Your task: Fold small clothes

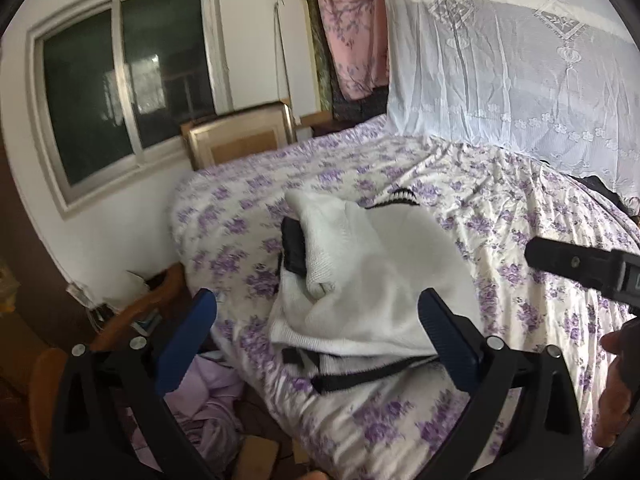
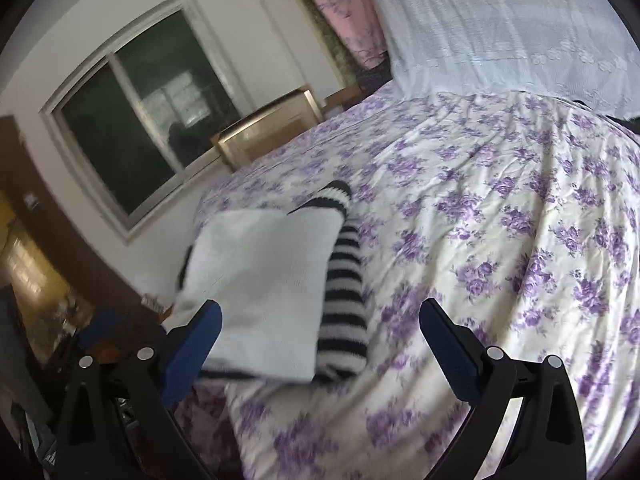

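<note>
A small white knit garment [image 1: 360, 280] with black trim lies folded on the floral bed near its left edge. In the right wrist view it [image 2: 260, 280] shows a black-and-white striped sleeve [image 2: 344, 292] along its right side. My left gripper [image 1: 316, 332] is open, its blue fingers either side of the garment's near edge, holding nothing. My right gripper [image 2: 320, 340] is open just in front of the garment's near edge. The right gripper's black body [image 1: 580, 268] shows at the right of the left wrist view.
The bed [image 2: 500, 220] has a white sheet with purple flowers. A white lace curtain [image 1: 500, 60] hangs at the back right. A window [image 1: 128, 84] and a framed panel [image 1: 240, 136] stand left. A wooden chair [image 1: 132, 320] and lilac cloth [image 1: 208, 404] lie beside the bed.
</note>
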### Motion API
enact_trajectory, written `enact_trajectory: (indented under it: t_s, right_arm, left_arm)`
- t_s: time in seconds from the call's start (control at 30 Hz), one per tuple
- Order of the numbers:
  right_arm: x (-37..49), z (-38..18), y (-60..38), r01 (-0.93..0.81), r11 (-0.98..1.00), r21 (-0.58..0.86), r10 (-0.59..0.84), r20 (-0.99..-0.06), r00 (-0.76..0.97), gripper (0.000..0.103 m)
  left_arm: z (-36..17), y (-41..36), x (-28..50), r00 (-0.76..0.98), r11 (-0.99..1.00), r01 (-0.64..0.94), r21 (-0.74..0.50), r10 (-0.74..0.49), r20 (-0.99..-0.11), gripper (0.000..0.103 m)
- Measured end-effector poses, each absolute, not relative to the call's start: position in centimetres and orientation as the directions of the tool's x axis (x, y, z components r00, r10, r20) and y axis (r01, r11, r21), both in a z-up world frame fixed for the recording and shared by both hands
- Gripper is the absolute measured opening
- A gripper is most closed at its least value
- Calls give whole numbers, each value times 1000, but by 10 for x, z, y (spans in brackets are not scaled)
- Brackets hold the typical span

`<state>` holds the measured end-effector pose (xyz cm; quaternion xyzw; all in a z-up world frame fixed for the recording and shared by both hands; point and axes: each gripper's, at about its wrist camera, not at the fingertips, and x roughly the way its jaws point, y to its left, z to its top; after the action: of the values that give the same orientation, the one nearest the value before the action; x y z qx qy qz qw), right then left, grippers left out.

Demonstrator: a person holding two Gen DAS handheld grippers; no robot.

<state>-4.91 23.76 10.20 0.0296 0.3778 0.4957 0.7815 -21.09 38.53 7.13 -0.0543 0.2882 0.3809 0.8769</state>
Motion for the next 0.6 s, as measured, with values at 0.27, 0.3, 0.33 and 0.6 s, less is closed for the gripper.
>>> enact_trajectory:
  t_s: [0.27, 0.3, 0.33, 0.6]
  right_arm:
    - [-86, 144, 205, -850, 426, 311, 827, -515, 226, 100]
    - [-89, 147, 203, -855, 422, 302, 828, -512, 227, 100]
    - [-92, 150, 200, -861, 420, 286, 827, -511, 234, 100]
    - [-98, 155, 193, -865, 429, 259, 826, -500, 259, 100]
  left_arm:
    - [100, 333, -233, 483, 640, -739, 208, 719, -499, 99]
    - [103, 328, -235, 485, 641, -739, 208, 720, -496, 99]
    - [104, 325, -235, 486, 642, -738, 208, 720, -496, 99]
    - [106, 314, -235, 504, 656, -725, 212, 714, -486, 99]
